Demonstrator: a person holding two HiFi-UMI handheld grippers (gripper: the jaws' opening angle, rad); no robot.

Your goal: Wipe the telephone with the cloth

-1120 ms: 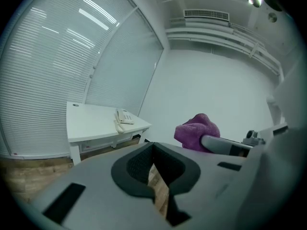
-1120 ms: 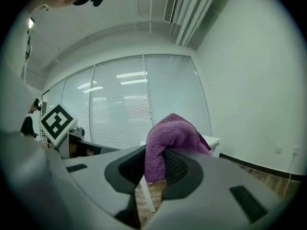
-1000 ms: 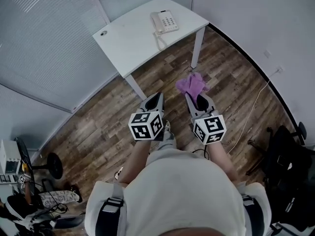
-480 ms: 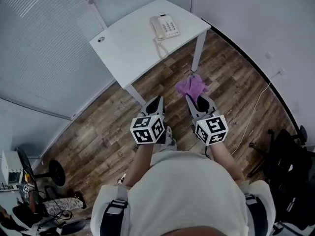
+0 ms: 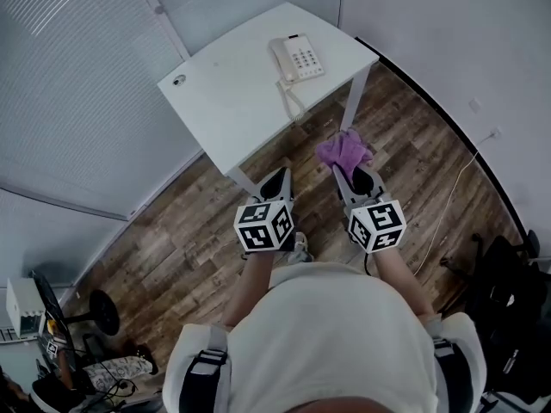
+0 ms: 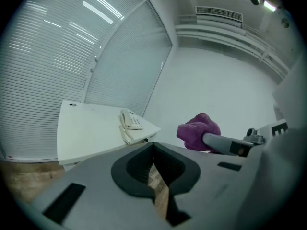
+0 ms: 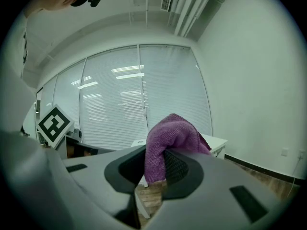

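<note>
The telephone (image 5: 298, 58) sits on the far right part of a white table (image 5: 225, 101), keypad up with the handset along its left side. Its coiled cord (image 5: 293, 101) runs toward the table's near edge and seems to hang over it, though the head view is too small to be sure. The phone lies well apart from both grippers, ahead of them and slightly left of the right one.

The purple cloth (image 7: 169, 139) is pinched in the right gripper (image 5: 355, 175). In the right gripper view a fold of it runs down between the two jaws, which press on it from both sides, and the rest bunches up over the tips. In the head view the bunch hangs over the wood floor (image 5: 172, 239), near the table's right leg (image 5: 359, 101) but not over the tabletop.

The left gripper (image 6: 153, 150) is just beside the right one, short of the table's near edge. Its jaws are pressed together at the tips with nothing between them; only floor shows through the gap behind.

Slatted blinds (image 5: 69, 76) fill the wall left of the table.
</note>
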